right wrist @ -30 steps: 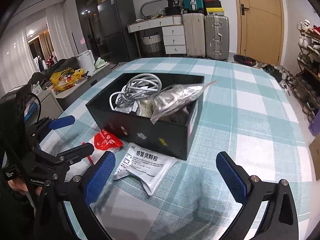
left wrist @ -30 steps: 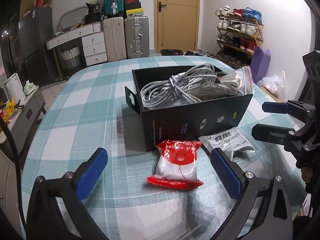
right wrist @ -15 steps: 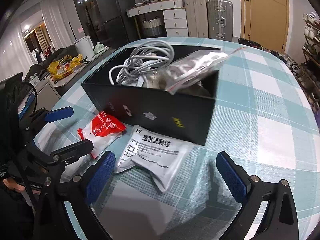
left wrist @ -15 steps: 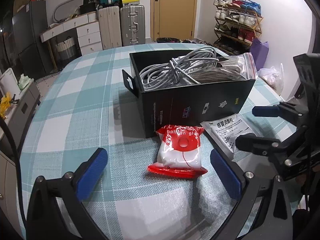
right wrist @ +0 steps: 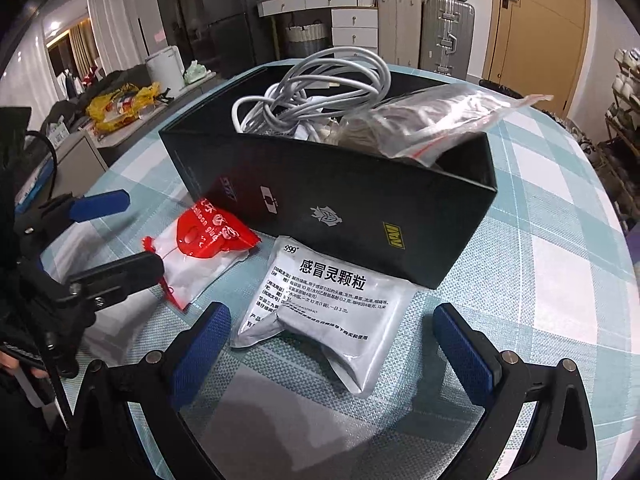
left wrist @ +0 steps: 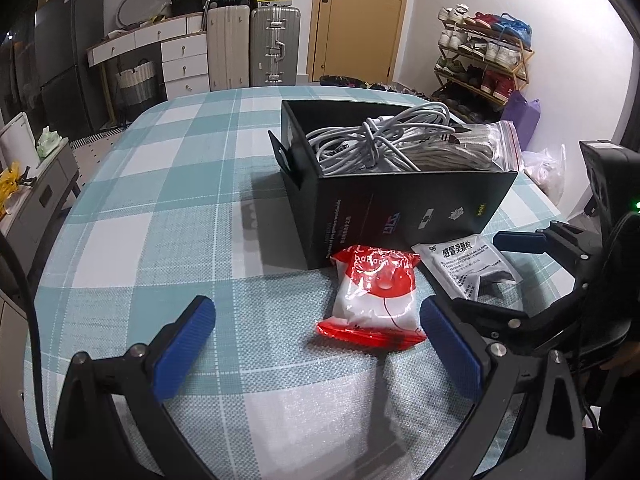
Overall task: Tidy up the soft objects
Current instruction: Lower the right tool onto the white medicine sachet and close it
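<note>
Closing on the black box (left wrist: 400,204) over the last second, both grippers have been brought lower and nearer, so that the two loose packets now lie directly ahead of them. The left gripper (left wrist: 316,344) is spread wide and empty, with the red-and-white packet (left wrist: 374,300) lying just before its right pad, touching the box's near wall. The right gripper (right wrist: 332,344) is likewise released, with the silver sachet (right wrist: 332,312) lying between its pads, against the same wall. Inside the box, white cables (right wrist: 316,92) and a zip bag (right wrist: 436,120) are already stowed. A pickup of each remaining packet is judged to be imminent.
</note>
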Action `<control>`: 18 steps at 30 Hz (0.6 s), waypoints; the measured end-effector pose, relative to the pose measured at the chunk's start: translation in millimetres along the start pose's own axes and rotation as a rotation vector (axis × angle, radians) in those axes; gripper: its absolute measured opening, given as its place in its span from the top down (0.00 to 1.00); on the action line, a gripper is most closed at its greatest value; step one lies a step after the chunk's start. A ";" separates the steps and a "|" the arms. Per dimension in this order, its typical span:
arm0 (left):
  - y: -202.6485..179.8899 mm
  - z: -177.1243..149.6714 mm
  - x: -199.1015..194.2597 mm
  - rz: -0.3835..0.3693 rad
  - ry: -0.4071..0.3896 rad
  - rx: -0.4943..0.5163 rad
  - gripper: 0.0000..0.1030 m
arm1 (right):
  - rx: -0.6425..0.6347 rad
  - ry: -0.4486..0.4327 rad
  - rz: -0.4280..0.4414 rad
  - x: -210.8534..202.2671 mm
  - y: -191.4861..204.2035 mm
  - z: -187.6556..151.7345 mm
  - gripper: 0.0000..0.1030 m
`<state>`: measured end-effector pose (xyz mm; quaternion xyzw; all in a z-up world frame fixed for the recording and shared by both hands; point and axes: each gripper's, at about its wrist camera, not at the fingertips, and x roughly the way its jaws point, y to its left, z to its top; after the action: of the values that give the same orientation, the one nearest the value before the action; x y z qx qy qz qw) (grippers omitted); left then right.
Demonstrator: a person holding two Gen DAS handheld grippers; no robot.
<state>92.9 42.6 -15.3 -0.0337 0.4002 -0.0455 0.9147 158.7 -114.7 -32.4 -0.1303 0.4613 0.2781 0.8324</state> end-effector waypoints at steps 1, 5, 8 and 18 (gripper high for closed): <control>0.1 0.1 0.0 -0.001 0.000 0.001 0.00 | 0.002 0.004 -0.009 1.4 0.2 0.4 0.01; 0.4 -0.1 0.7 0.000 0.002 0.008 0.00 | 0.017 0.010 -0.033 3.8 -2.1 2.2 0.01; 1.2 0.0 0.9 0.000 0.004 0.007 0.00 | 0.020 0.021 -0.039 2.0 -9.2 1.8 0.01; 1.3 0.6 2.4 -0.001 0.009 0.010 0.00 | 0.006 0.032 -0.046 1.6 -19.3 -1.3 0.01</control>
<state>95.0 43.7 -16.7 -0.0291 0.4042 -0.0480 0.9130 169.8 -130.4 -35.2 -0.1431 0.4724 0.2552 0.8314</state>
